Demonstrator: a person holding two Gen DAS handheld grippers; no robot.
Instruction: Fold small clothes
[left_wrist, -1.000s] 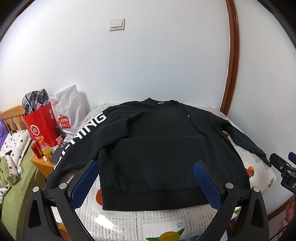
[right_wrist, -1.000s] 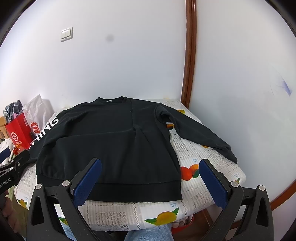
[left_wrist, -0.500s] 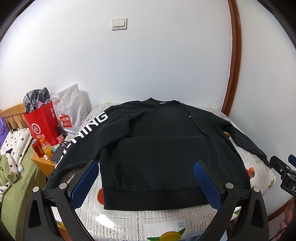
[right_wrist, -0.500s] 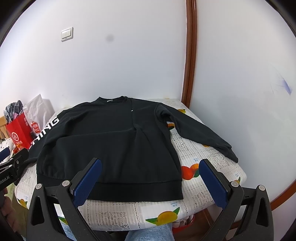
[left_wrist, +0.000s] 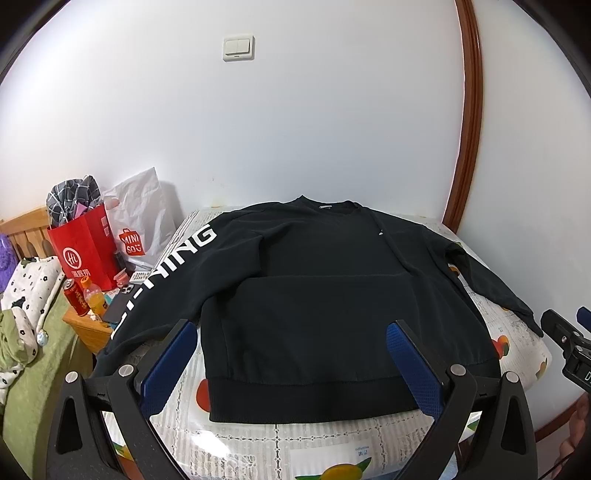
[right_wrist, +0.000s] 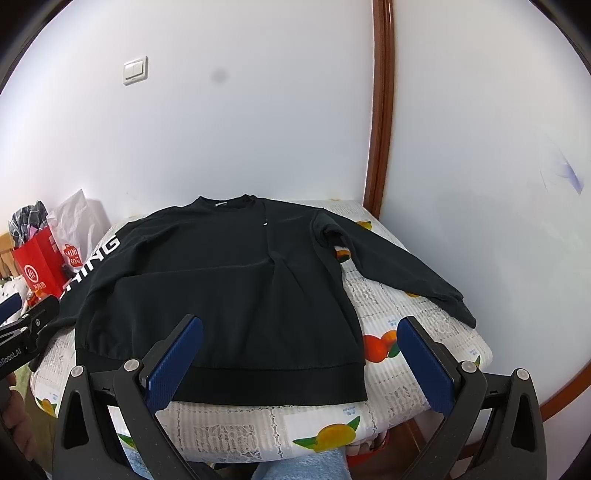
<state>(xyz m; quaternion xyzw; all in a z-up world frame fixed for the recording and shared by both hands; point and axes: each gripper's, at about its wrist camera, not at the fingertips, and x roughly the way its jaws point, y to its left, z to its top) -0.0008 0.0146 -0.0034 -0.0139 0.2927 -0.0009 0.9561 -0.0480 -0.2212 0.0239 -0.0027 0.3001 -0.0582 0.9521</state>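
Observation:
A black sweatshirt lies flat, front up, on a small table with a fruit-print cloth; it also shows in the right wrist view. Its left sleeve with white letters hangs off the table's left edge. Its right sleeve stretches out toward the right. My left gripper is open and empty above the hem. My right gripper is open and empty above the hem's right part.
A red paper bag and a white bag stand left of the table. A can and a bottle sit on a wooden stand. A bed lies at far left. White walls enclose the table behind and right.
Both grippers have crept slightly forward toward the sweatshirt. The sweatshirt has not moved.

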